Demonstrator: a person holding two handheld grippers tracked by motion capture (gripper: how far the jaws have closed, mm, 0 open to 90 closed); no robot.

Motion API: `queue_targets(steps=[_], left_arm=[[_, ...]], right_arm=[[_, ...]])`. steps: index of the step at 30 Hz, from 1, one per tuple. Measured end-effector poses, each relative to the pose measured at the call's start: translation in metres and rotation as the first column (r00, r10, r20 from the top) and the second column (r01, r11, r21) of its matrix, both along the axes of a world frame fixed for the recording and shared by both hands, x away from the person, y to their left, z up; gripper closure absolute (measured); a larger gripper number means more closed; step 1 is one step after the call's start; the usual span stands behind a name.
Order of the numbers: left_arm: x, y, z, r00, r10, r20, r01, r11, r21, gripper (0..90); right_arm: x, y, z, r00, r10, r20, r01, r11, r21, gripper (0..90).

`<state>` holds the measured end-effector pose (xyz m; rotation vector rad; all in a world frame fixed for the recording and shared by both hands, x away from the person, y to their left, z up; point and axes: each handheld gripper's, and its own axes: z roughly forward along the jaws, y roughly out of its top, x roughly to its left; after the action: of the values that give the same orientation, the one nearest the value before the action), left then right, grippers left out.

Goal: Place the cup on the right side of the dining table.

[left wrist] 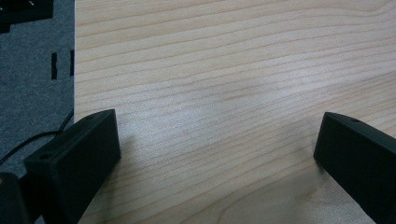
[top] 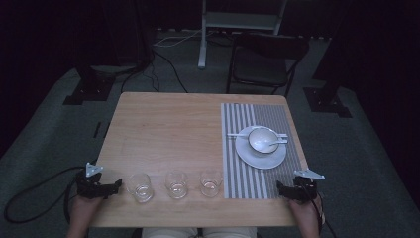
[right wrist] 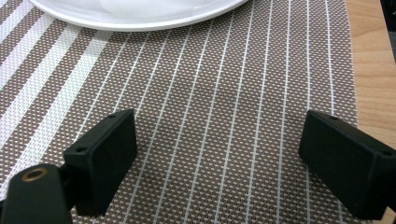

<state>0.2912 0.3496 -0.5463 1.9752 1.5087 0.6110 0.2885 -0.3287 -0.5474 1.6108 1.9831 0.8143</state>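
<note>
- Left gripper (top: 117, 186) is held at the table's (top: 168, 124) near left corner, jaws wide apart with nothing between them; in the left gripper view bare wood is seen between the jaws.
- Three glasses are lined up along the near edge: the left glass (top: 139, 186) just beside the left gripper, then the middle glass (top: 176, 184), then the right glass (top: 210, 183) beside the placemat (top: 270, 119).
- Risk judged: the left glass could be knocked or tipped by a sideways approach, being so near the jaw tips.
- On the placemat a plate (top: 250, 157) carries a bowl (top: 262, 139) with a spoon (top: 273, 144).
- Right gripper (top: 279, 189) is held over the placemat's near right corner, jaws wide, empty; the plate rim (right wrist: 135, 21) lies ahead.
- Risk judged: the mat could be dragged, shifting the stacked crockery.
</note>
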Motion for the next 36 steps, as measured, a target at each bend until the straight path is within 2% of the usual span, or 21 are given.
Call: queue_targets(steps=[16, 25, 36], left_arm=[[0.000, 0.000, 0.000, 1.0000, -0.002, 0.000, 0.002, 1.0000, 0.001, 0.8], [0.000, 0.000, 0.000, 0.9999, -0.012, 0.000, 0.012, 0.9999, 0.000, 0.7], [0.000, 0.000, 0.000, 0.9999, -0.014, 0.000, 0.014, 0.9999, 0.000, 0.7]], right_arm=[[0.000, 0.003, 0.003, 0.9997, -0.003, -0.024, 0.003, 1.000, -0.008, 11.1], [-0.001, 0.006, 0.008, 0.9994, 0.023, -0.024, -0.024, 1.000, -0.009, 11.1], [-0.004, 0.016, 0.014, 0.9968, 0.076, -0.022, -0.076, 0.997, 0.020, 11.2]])
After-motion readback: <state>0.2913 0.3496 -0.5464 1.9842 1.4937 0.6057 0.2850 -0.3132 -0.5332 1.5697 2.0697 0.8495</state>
